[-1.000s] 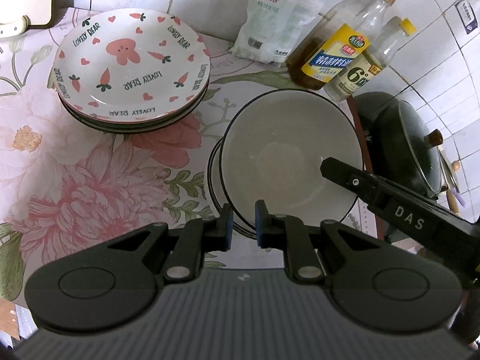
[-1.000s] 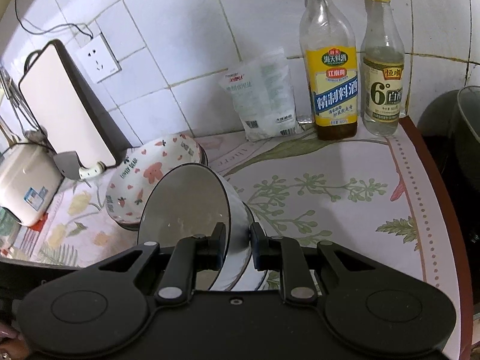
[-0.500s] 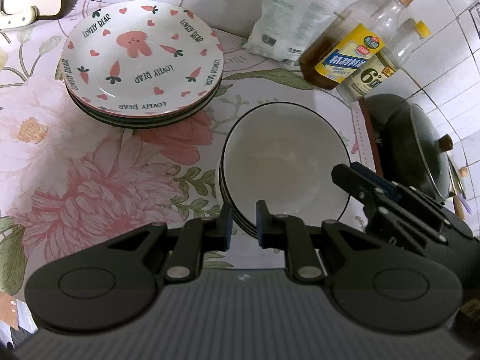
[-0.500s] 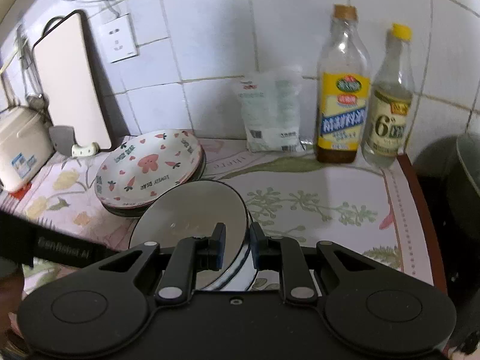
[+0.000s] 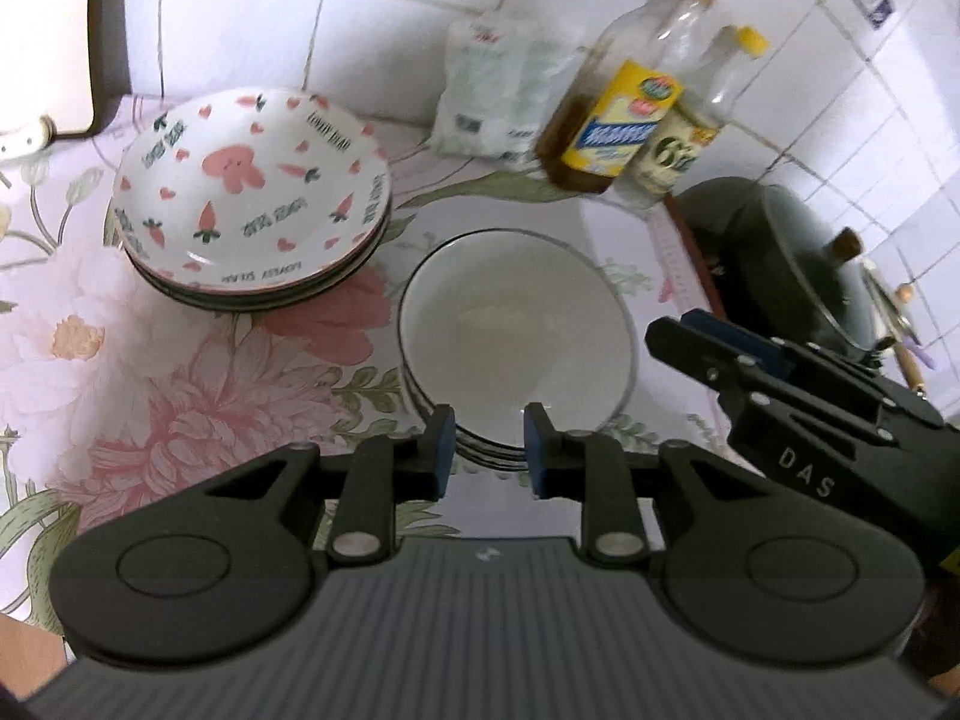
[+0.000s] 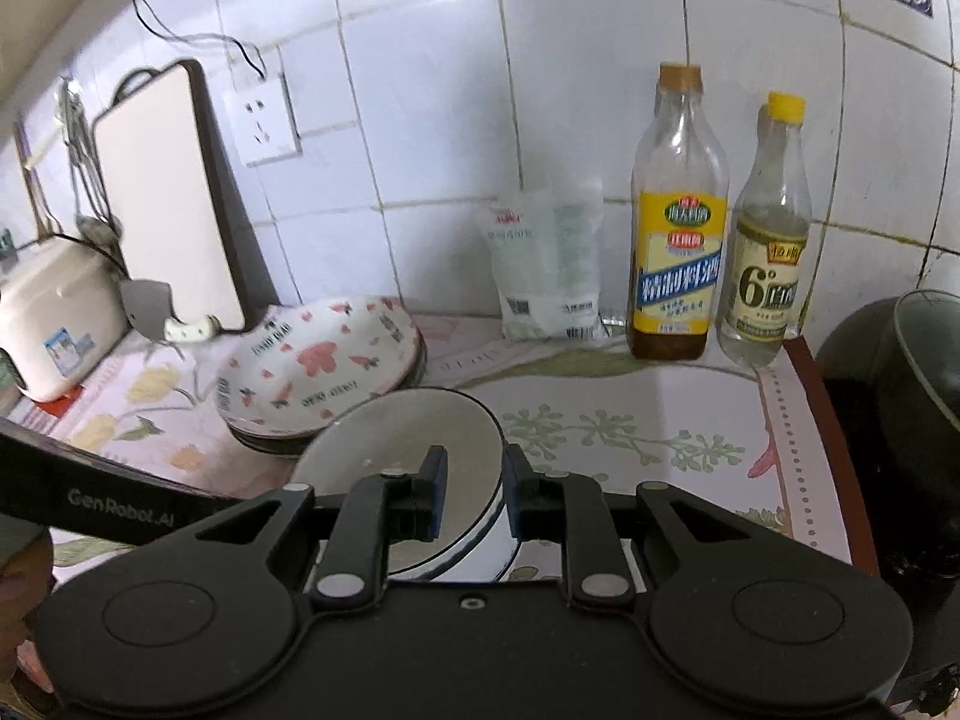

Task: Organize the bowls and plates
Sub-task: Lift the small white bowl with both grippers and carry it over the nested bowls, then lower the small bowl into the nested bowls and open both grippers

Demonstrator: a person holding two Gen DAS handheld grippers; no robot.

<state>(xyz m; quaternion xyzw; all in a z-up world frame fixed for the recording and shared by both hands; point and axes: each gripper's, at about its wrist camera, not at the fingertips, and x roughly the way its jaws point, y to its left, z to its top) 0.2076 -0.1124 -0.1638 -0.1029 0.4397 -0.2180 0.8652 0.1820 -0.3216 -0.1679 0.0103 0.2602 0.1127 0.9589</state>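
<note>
Left wrist view: left gripper (image 5: 487, 444) sits low centre, jaws slightly apart, having just been opening; the near rim of the stack of white bowls (image 5: 516, 348) shows in the gap, pads not pressing it, nothing pinched. Bowls are nested, black-rimmed, standing on the floral tablecloth (image 5: 150, 372) mid-counter. Up-left of them, just beside but apart, is the stack of patterned plates (image 5: 252, 198) w/ rabbit, carrots and hearts, top plate face up. Right gripper (image 5: 708, 336) enters from the right edge, tips near the bowls' right rim but not touching. Behind: salt bag (image 5: 498, 96), brown-liquid bottle (image 5: 624, 114), clear bottle (image 5: 690, 138), all against the tiled wall; dark lidded wok (image 5: 798, 276) at right; cutting board (image 5: 48, 30) top-left. Right wrist view: right gripper (image 6: 474, 495) also slightly parted, jaws just been opening; bowl stack (image 6: 408, 438) lies between and behind the fingers, right rim crossing the gap, no visible pinch. Plate stack (image 6: 318, 366) sits behind-left of the bowls. Left gripper body (image 6: 102, 504) crosses at the left edge, its tips hidden. Bottles (image 6: 678, 264), (image 6: 768, 276) stand upright side by side; bag (image 6: 546, 270) leans on the wall; rice cooker (image 6: 54, 318) far left.
</note>
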